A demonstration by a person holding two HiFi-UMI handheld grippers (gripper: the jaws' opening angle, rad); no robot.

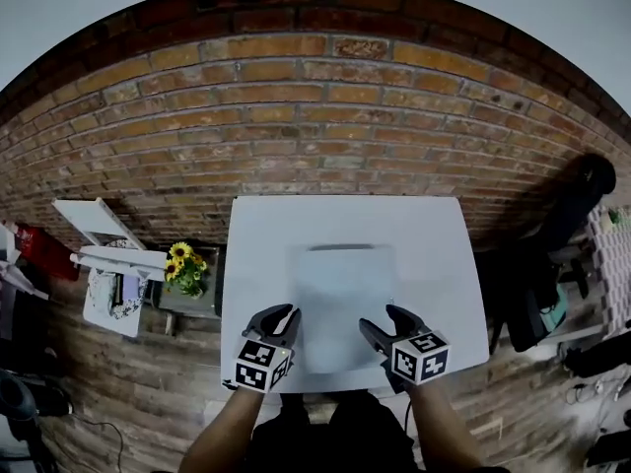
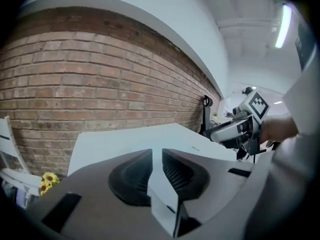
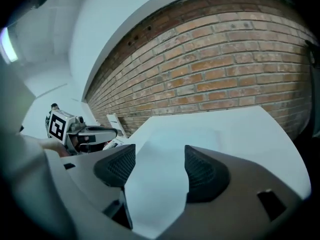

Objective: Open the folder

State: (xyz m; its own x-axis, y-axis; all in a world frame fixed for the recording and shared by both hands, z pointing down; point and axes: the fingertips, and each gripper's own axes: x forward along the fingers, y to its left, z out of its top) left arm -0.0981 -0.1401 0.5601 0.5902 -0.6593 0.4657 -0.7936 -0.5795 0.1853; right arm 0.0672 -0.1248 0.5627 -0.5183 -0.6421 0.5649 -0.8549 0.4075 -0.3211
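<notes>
White table (image 1: pixel 434 235) before a brick wall (image 1: pixel 296 126), folder (image 1: pixel 340 294) flat on it; left gripper (image 1: pixel 287 313) jaws together, right gripper (image 1: pixel 383 319) jaws apart, empty

A pale, closed folder (image 1: pixel 342 304) lies flat, mid-table (image 1: pixel 266 235).

Your white worktop (image 1: pixel 444 235) carries a pale folder (image 1: pixel 340 304), lying flat around its middle and reaching toward the edge nearest you.
</notes>
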